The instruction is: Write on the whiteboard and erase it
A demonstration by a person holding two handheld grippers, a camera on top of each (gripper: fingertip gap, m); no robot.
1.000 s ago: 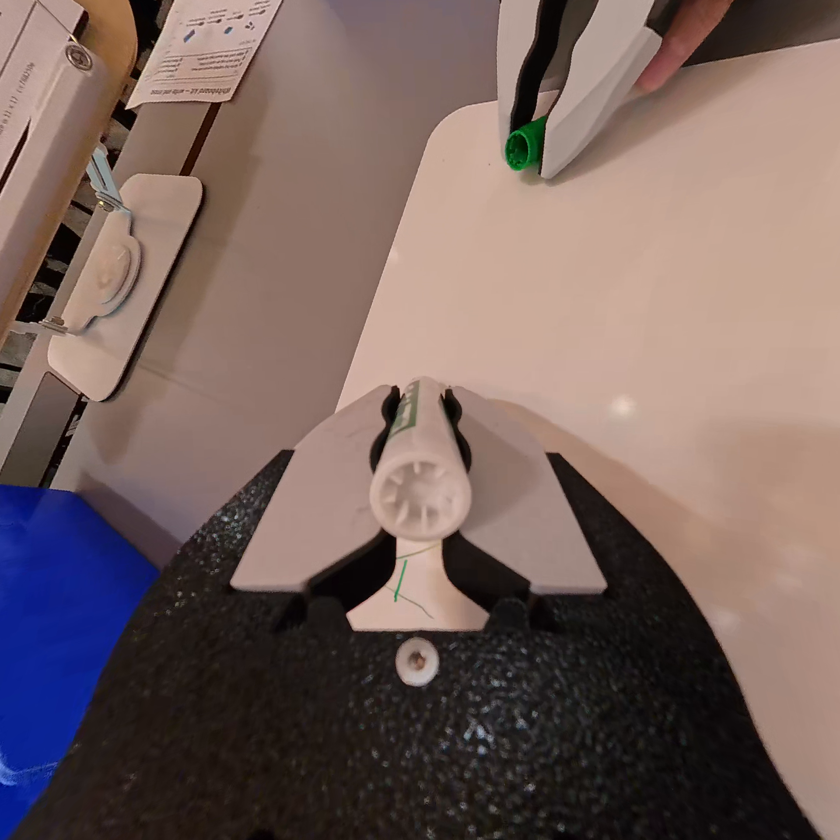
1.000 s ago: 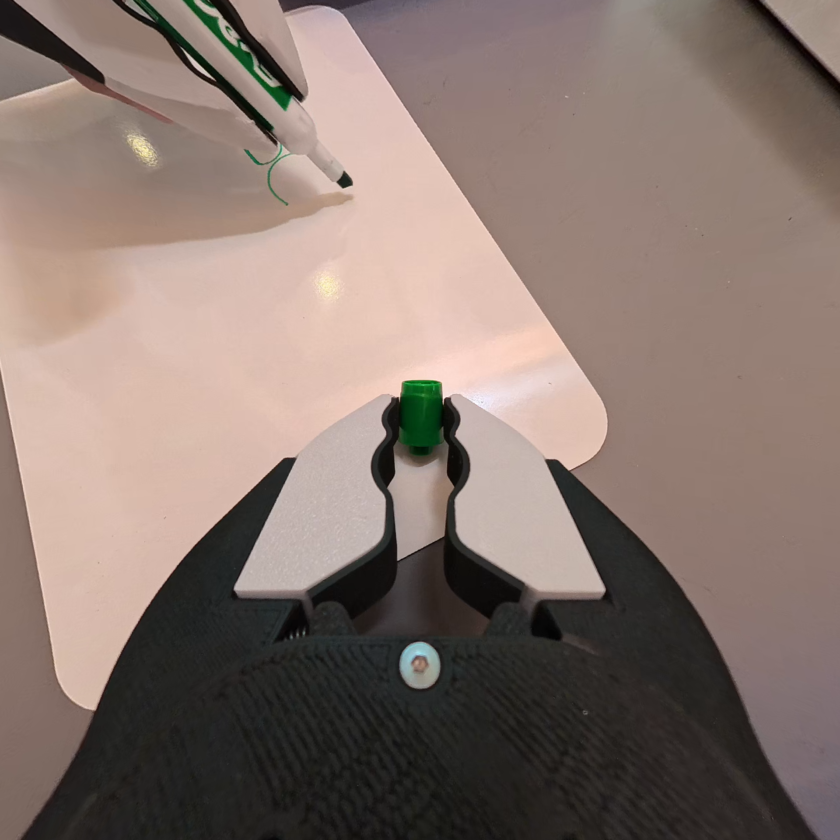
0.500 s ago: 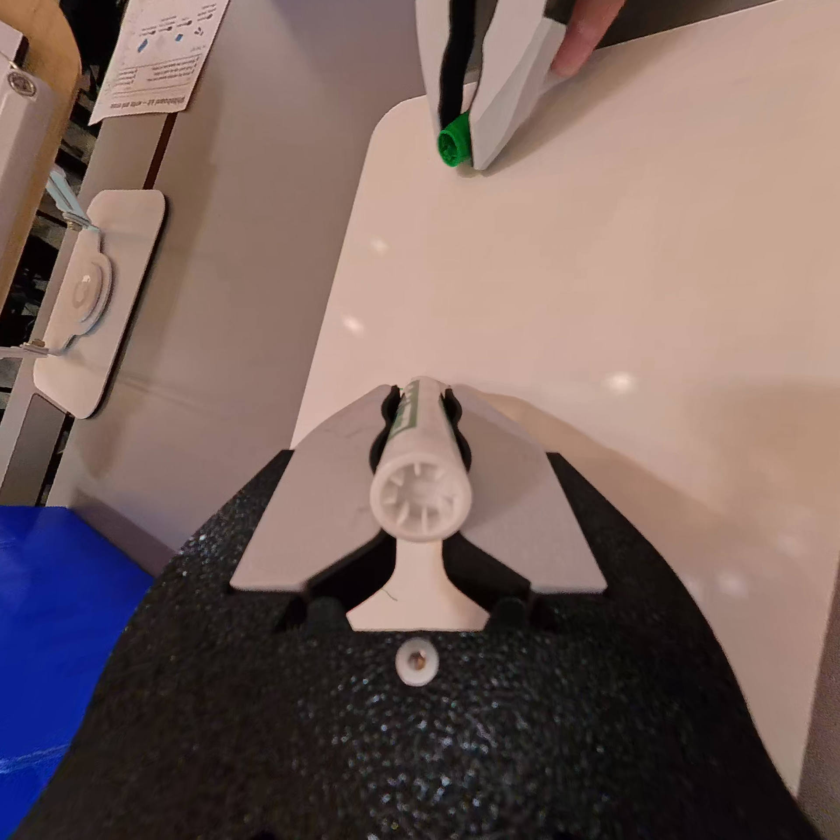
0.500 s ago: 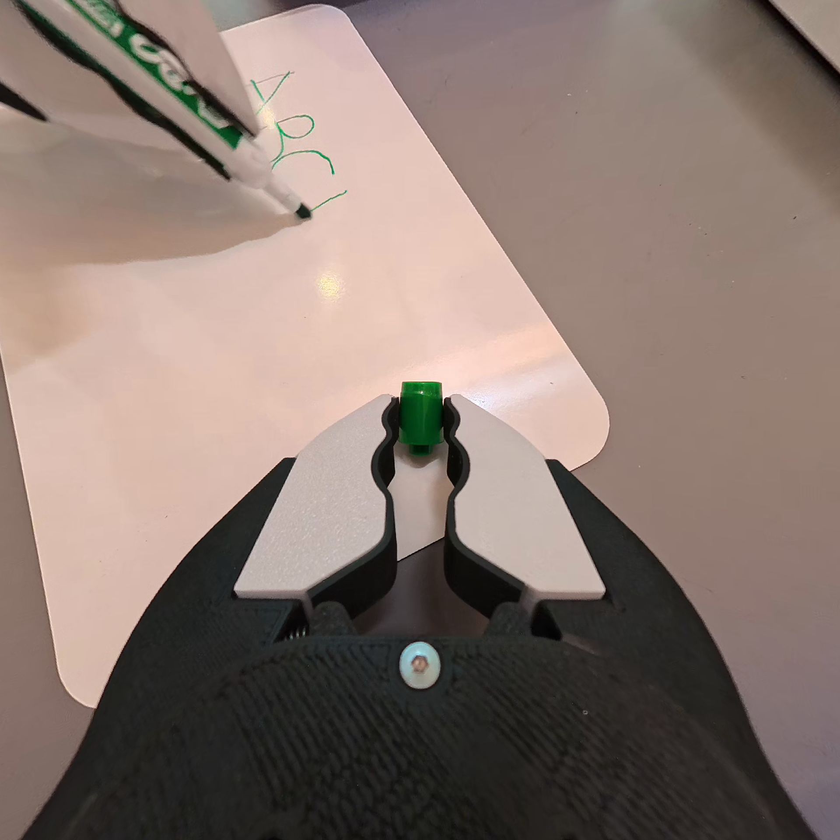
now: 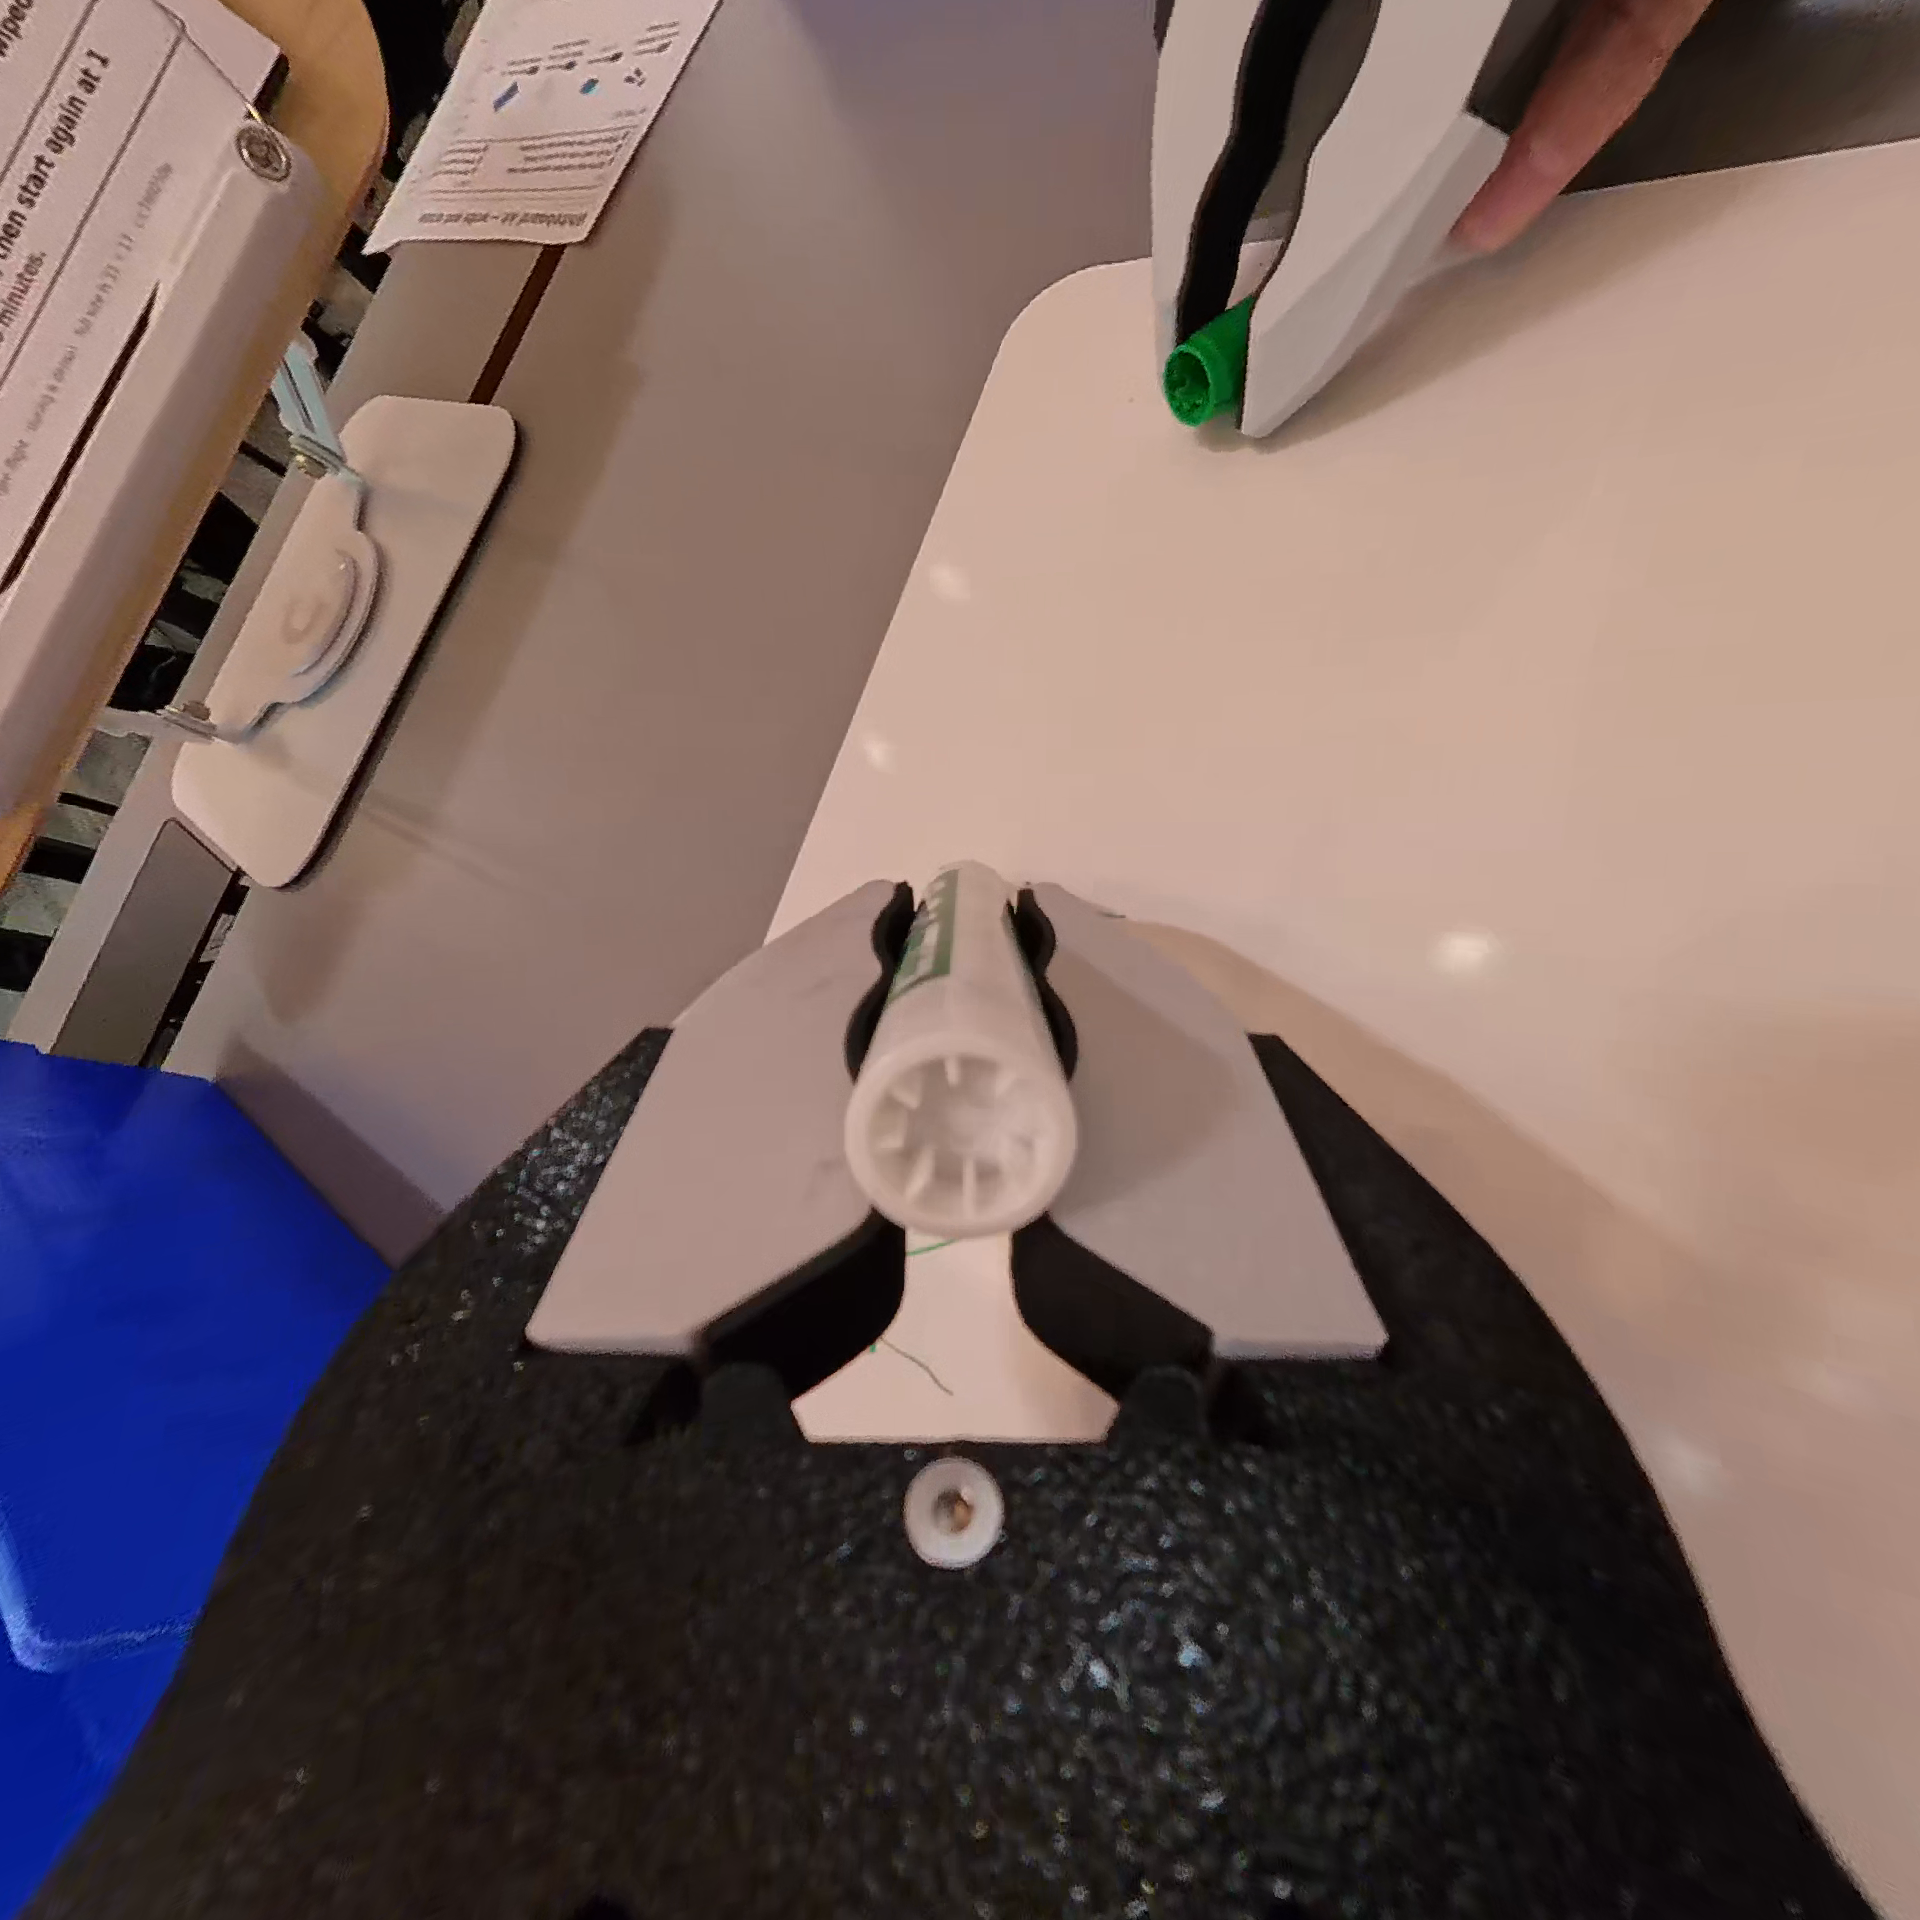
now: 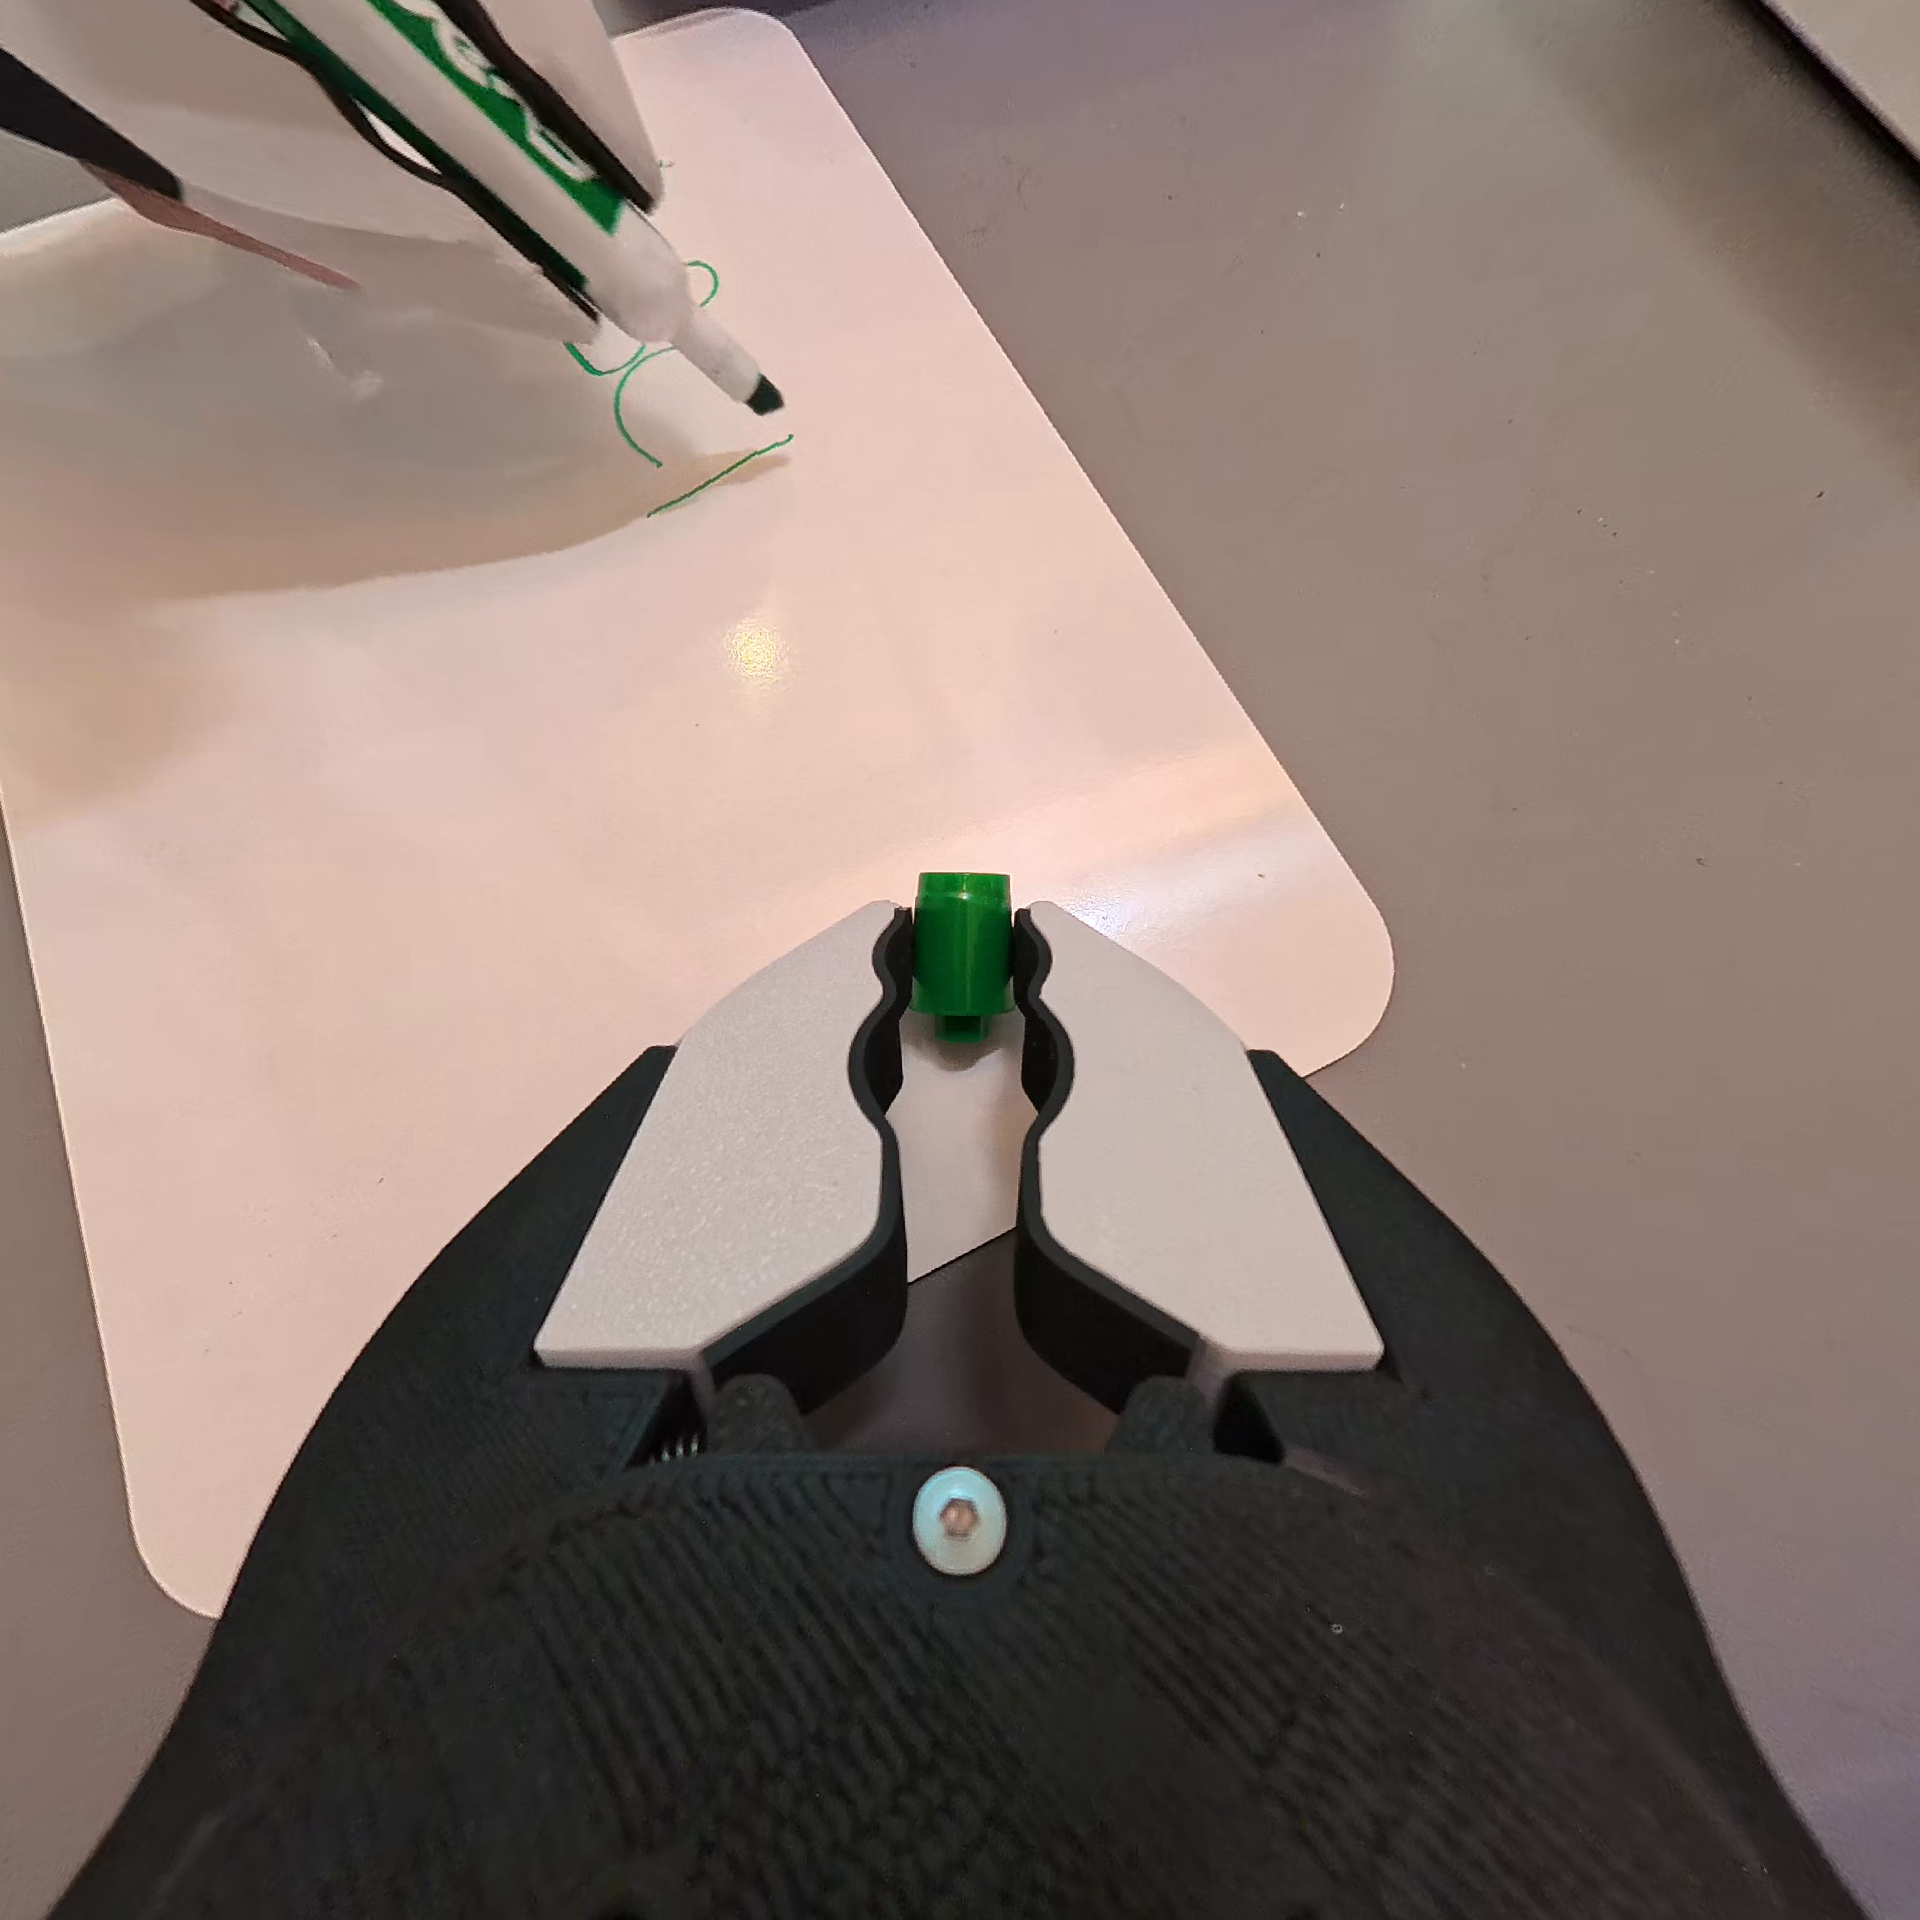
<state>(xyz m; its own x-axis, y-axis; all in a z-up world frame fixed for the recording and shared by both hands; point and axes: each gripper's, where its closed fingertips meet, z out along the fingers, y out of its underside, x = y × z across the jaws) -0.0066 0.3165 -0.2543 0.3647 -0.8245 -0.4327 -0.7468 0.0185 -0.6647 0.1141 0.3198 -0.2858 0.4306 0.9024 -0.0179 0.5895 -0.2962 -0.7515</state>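
A white whiteboard (image 6: 520, 883) lies flat on a grey table, also in the left wrist view (image 5: 1403, 727). My left gripper (image 5: 961, 894) is shut on a white marker with a green label (image 5: 961, 1039), seen from its back end. In the right wrist view the marker (image 6: 634, 281) slants down, its dark tip (image 6: 766, 395) just above the board beside green marks (image 6: 717, 478). My right gripper (image 6: 961, 914) is shut on the green marker cap (image 6: 961, 956) and rests at the board's near right corner. It also shows in the left wrist view (image 5: 1236, 343), held by a hand.
To the left of the board on the table lie a small white-topped eraser block (image 5: 343, 634), a printed paper sheet (image 5: 540, 114) and a white box (image 5: 94, 364) on a wooden surface. A blue object (image 5: 135, 1403) sits at the lower left. The grippers' ends are close to 12 centimetres from one another.
The left gripper drew a green stroke toward itself, then moved back to the stroke's far end with the tip just off the board. The right gripper and cap have stayed in place.
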